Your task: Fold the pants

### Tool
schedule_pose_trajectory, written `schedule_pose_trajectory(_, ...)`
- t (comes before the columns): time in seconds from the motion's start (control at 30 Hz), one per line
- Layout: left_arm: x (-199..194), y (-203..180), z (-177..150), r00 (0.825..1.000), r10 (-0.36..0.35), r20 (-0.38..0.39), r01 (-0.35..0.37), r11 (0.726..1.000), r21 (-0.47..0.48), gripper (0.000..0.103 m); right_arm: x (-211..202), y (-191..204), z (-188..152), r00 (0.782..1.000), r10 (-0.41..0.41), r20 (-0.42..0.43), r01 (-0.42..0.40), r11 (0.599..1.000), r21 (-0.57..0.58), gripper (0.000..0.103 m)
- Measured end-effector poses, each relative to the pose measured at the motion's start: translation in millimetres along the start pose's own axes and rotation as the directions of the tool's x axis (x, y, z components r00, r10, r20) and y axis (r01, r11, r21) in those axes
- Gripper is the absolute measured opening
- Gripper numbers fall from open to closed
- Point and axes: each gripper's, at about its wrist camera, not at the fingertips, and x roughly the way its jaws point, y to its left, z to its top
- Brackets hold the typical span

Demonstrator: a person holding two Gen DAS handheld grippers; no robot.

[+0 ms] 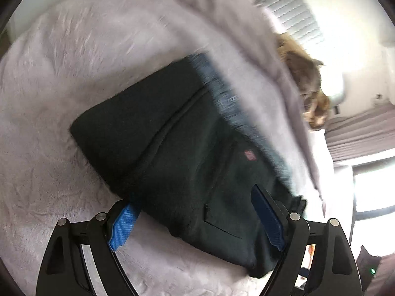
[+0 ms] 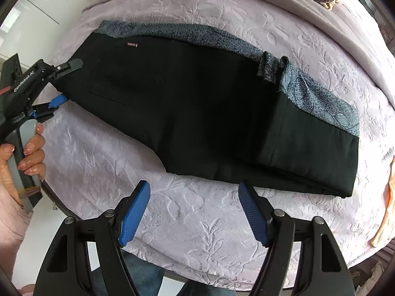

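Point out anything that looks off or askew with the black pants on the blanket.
The black pants lie folded on the embossed blanket, but the fold is uneven: a grey patterned inner lining shows along the far edge, and a small flap sticks up there. The left gripper straddles the pants' end, jaws open.

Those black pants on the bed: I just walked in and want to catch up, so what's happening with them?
A person is folding the black pants on a pale bedspread, holding a gripper in each hand. The pants already lie doubled over, their grey lining showing along the far edge. The left gripper stands open around the end of the pants; whether its pads touch the cloth is unclear. The right gripper hangs open above the bedspread, just short of the near edge, holding nothing.
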Motion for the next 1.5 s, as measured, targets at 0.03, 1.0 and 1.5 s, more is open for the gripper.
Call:
schedule_pose_trajectory(0.03, 4.9, 3.1, 0.4, 1.000, 0.013, -0.007, -0.014, 1.000, -0.013, 0.087, -0.3, -0.3, 1.3, 1.000, 0.003, 0.001, -0.003, 1.000, -0.001, 0.077)
schedule_pose_trajectory(1.0, 8.3, -77.1, -23.5, 0.855, 0.466, 0.227, -0.518, 0.778, 0.355, 0.040, -23.8, 120.1, 194.8, 0.965, 0.254, -0.069, -0.263, 0.930, -0.255, 0.077)
schedule_pose_trajectory(1.5, 28.8, -101.3, -46.0, 0.743, 0.570, 0.351, -0.667, 0.582, 0.466, 0.040, 76.9, 239.3, 229.9, 0.905, 0.082, -0.418, -0.244, 0.904, -0.350, 0.077)
